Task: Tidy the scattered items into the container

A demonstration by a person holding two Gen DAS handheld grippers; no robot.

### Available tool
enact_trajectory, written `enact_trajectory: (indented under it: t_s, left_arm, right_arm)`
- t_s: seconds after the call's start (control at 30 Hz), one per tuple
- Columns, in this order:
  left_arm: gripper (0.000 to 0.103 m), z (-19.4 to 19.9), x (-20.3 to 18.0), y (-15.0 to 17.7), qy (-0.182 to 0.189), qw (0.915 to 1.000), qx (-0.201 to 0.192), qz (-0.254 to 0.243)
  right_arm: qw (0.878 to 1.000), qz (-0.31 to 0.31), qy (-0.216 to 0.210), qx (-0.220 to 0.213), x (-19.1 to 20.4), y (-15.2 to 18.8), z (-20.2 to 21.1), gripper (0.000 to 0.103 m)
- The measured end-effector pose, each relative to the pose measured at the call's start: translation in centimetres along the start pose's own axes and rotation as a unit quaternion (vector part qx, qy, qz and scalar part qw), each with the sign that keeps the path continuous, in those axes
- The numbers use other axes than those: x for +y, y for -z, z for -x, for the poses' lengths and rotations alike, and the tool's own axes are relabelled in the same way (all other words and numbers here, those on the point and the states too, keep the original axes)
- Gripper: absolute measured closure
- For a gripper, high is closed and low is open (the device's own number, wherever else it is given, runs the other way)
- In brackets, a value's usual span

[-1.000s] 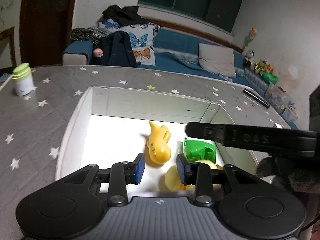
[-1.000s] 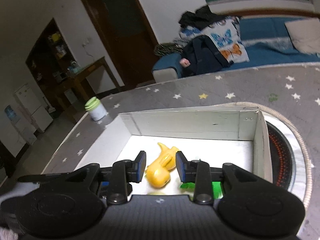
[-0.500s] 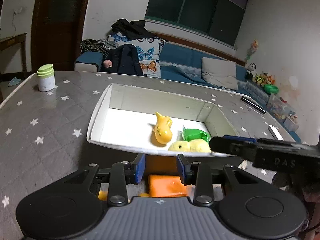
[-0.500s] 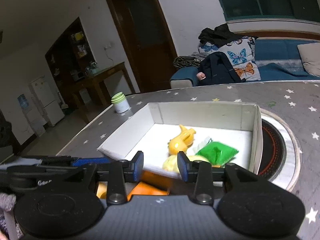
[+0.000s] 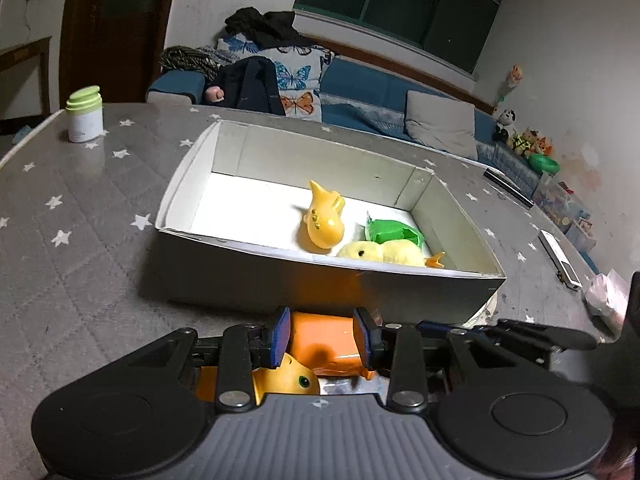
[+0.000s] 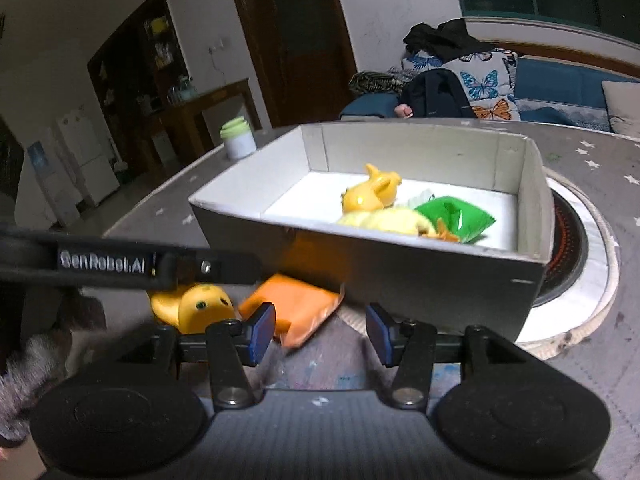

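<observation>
A white box [image 5: 188, 184] [image 6: 248, 180] on the grey star-patterned table holds a yellow fish toy [image 5: 324, 220] [image 6: 370, 192], a yellow plush duck [image 5: 380, 252] [image 6: 384, 220] and a green packet [image 5: 390, 232] [image 6: 456, 216]. An orange packet [image 5: 322, 334] [image 6: 296, 300] and a yellow toy [image 5: 290, 376] [image 6: 196, 304] lie on the table in front of the box. My left gripper [image 5: 322, 338] is open, its pads either side of the orange packet. My right gripper [image 6: 320, 332] is open and empty just right of the packet.
A white jar with a green lid [image 5: 84, 114] [image 6: 238, 140] stands at the table's far left. A round ringed mat [image 6: 576, 248] lies under the box's right side. A remote [image 5: 558, 256] and a crumpled wrapper [image 5: 604, 296] lie at the right.
Both grippers have pulled back out of the box and dropped in front of its near wall. The left one now straddles the orange packet. The right gripper's jaws have opened wider.
</observation>
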State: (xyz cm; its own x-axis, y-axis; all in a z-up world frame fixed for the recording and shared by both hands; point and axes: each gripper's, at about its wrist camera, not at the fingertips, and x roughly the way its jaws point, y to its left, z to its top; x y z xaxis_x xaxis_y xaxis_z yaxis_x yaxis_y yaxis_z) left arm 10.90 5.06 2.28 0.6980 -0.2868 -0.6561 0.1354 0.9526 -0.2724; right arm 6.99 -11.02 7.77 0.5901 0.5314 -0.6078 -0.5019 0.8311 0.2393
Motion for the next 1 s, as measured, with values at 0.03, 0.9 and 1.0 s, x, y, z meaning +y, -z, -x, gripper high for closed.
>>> enact_trajectory:
  t_s: [0.03,0.9,1.0]
  left_arm:
    - [0.065,-0.3,0.1,-0.1,0.004,1.0000,0.006,0.004]
    - [0.064,-2.4,0.1,-0.4,-0.033,0.9987,0.038,-0.002]
    - [0.064,-2.6,-0.4,-0.4,-0.047,0.9978,0.044,-0.015]
  right_arm:
    - [1.000,0.006,0.002,0.005,0.2,0.1,-0.3,0.052]
    - [0.997,0.072,0.004,0.024,2.8,0.6,-3.2,0.052]
    - [0.997,0.075,0.004,0.024,2.9,0.6,-3.3,0.051]
